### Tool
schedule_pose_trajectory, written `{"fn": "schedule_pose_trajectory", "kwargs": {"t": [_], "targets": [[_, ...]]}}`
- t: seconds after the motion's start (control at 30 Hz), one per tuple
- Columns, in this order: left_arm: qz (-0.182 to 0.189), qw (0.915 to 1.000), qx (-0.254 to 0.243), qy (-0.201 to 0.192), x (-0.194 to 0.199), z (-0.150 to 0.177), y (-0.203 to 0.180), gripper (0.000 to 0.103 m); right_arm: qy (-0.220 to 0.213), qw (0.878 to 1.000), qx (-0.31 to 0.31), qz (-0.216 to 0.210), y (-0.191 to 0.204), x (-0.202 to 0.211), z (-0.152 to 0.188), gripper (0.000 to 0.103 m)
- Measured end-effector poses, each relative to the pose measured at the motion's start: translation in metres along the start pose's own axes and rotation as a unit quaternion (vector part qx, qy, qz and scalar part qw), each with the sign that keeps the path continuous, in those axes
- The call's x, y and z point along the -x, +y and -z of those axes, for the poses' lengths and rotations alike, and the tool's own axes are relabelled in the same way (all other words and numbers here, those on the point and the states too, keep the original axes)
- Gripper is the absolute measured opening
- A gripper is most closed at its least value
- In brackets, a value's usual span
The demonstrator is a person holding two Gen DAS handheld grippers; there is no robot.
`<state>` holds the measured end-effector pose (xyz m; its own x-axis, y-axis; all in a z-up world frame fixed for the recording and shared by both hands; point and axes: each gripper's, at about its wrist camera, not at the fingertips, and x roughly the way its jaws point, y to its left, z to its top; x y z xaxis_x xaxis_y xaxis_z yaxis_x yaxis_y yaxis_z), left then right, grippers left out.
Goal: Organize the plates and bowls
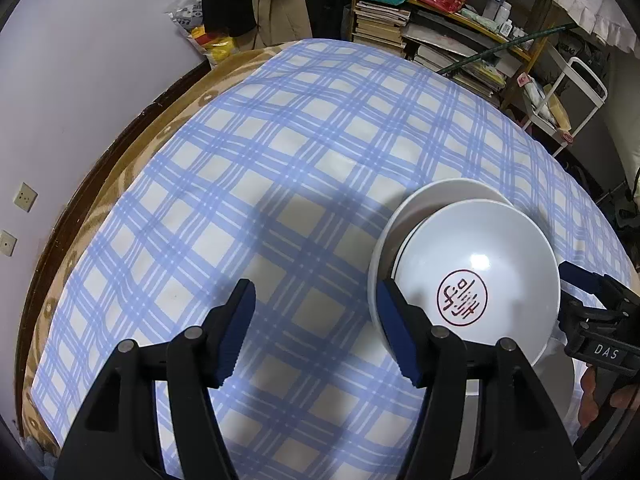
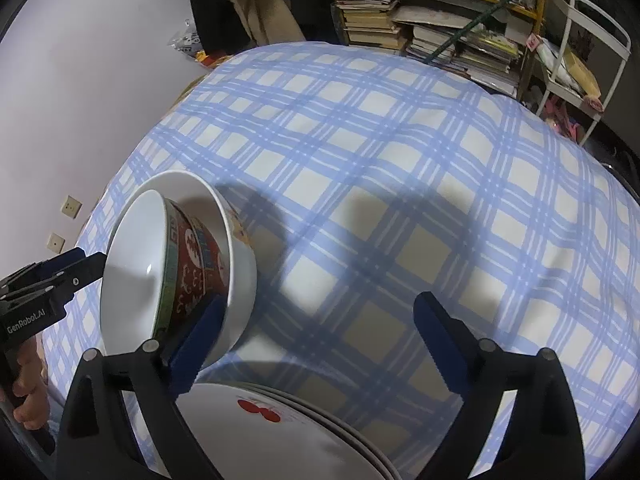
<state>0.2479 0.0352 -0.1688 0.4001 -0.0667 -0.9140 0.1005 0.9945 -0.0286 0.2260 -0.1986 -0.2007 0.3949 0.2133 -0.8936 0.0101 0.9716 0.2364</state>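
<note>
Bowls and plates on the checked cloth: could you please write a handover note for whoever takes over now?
Left gripper: open, empty, beside the bowls.
Right gripper: open, empty, near the plates.
Bowls: patterned bowl nested in white bowl, on the cloth between the grippers.
Plates: stacked at the near edge.
Done: nesting, stacking.
Left: probably only withdrawing; no other dishes in view.

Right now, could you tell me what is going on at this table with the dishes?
A person is tidying dishes on a blue checked tablecloth with a gripper in each hand. A red-patterned bowl sits nested in a plain white bowl, next to a stack of plates. The left gripper and the right gripper both stand open on either side of the bowls, holding nothing.
</note>
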Motion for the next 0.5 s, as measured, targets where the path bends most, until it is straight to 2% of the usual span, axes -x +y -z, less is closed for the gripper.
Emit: {"fn": "schedule_pose_trajectory", "kwargs": {"t": [0.37, 0.5], "targets": [[-0.026, 0.9995, -0.017, -0.003, -0.007, -0.002, -0.008, 0.063, 0.009, 1.0, -0.019, -0.013, -0.004, -0.002, 0.0, 0.101], [-0.02, 0.9997, -0.011, 0.004, -0.012, -0.003, -0.005, 0.062, 0.026, 0.999, -0.041, -0.02, -0.006, -0.003, -0.002, 0.101]]}}
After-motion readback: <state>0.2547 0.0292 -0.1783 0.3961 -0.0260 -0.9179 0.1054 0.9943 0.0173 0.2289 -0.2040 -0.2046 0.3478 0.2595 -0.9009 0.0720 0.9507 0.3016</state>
